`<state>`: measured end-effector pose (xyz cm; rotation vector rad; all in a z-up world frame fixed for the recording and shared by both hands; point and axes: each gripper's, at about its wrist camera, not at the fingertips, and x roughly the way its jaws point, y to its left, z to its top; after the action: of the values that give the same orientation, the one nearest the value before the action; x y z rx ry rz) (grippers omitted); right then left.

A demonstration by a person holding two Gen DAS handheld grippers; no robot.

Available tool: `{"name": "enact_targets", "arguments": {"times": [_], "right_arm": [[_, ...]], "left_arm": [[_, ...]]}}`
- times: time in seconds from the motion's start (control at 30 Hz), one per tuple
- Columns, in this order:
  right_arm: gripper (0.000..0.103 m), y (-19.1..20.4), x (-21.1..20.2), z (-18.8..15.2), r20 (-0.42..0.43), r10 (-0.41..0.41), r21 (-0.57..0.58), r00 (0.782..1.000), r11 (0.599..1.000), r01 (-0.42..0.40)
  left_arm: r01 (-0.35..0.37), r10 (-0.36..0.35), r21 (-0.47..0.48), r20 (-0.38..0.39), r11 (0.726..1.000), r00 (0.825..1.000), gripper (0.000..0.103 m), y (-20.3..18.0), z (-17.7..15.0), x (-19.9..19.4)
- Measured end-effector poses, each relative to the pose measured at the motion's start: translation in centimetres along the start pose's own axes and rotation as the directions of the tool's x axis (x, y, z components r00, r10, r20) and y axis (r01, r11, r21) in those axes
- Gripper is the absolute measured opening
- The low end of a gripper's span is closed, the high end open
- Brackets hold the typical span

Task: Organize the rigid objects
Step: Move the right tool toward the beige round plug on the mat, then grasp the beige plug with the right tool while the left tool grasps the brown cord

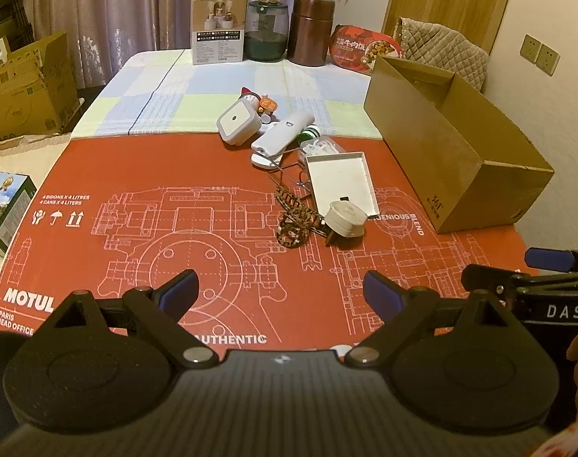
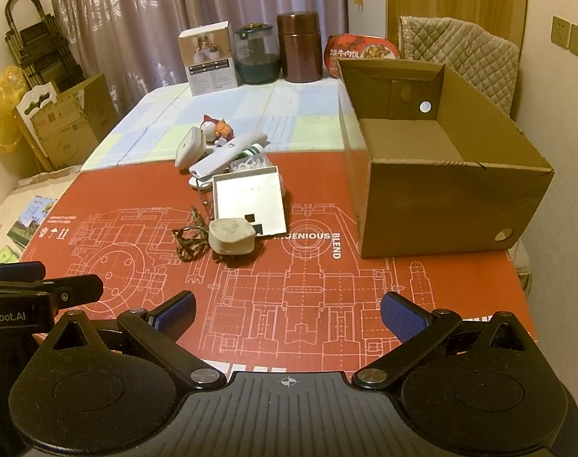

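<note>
A heap of small items lies mid-table on the red printed cardboard sheet (image 1: 174, 175): a white square device (image 1: 238, 120), a white wand (image 1: 281, 133), a shallow white tray (image 1: 342, 181), a round white plug (image 1: 344, 219), a brown patterned strap (image 1: 296, 221) and a small toy figure (image 1: 256, 101). An open cardboard box (image 2: 441, 209) stands to the right of the heap, with nothing visible inside it. My left gripper (image 1: 281, 289) hovers open near the sheet's front edge, short of the plug. My right gripper (image 2: 289, 306) is open beside it, nothing between its fingers.
At the table's far edge stand a white product box (image 1: 218, 28), a glass jar (image 1: 267, 30), a brown canister (image 1: 312, 30) and a red food pack (image 1: 365, 47). Cardboard boxes (image 1: 26, 83) sit on the floor at left. A quilted chair back (image 2: 460, 53) is behind the box.
</note>
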<state>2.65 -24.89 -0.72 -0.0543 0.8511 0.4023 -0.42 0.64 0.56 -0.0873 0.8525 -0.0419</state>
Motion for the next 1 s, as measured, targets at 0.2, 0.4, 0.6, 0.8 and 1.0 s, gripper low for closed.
{"name": "enact_targets", "arguments": {"times": [0.2, 0.4, 0.6, 0.8, 1.0], "right_arm": [[0.101, 0.3, 1.3, 0.4, 0.009, 0.031, -0.01, 0.999, 0.999, -0.031], [0.1, 0.8, 3.4, 1.2, 0.022, 0.082, -0.032, 0.996, 0.996, -0.081], [0.099, 1.5, 6.4, 1.8, 0.024, 0.121, -0.063, 0.992, 0.991, -0.119], [0.087, 2.0, 9.7, 2.4, 0.006, 0.168, -0.099, 0.986, 0.981, -0.166], [0.077, 2.3, 12.7, 3.2, -0.014, 0.207, -0.137, 0.978, 0.969, -0.207]], "left_arm": [[-0.019, 0.019, 0.019, 0.005, 1.0, 1.0, 0.09, 0.8, 1.0, 1.7], [-0.017, 0.017, 0.03, -0.004, 0.999, 1.0, 0.09, 2.2, 2.5, 4.3], [0.027, -0.026, 0.053, -0.022, 0.998, 0.999, 0.09, 3.4, 3.9, 7.0], [0.039, -0.038, 0.061, -0.027, 0.997, 0.999, 0.09, 4.3, 5.0, 9.3], [0.051, -0.048, 0.069, -0.046, 0.996, 0.998, 0.09, 4.6, 5.6, 11.0]]}}
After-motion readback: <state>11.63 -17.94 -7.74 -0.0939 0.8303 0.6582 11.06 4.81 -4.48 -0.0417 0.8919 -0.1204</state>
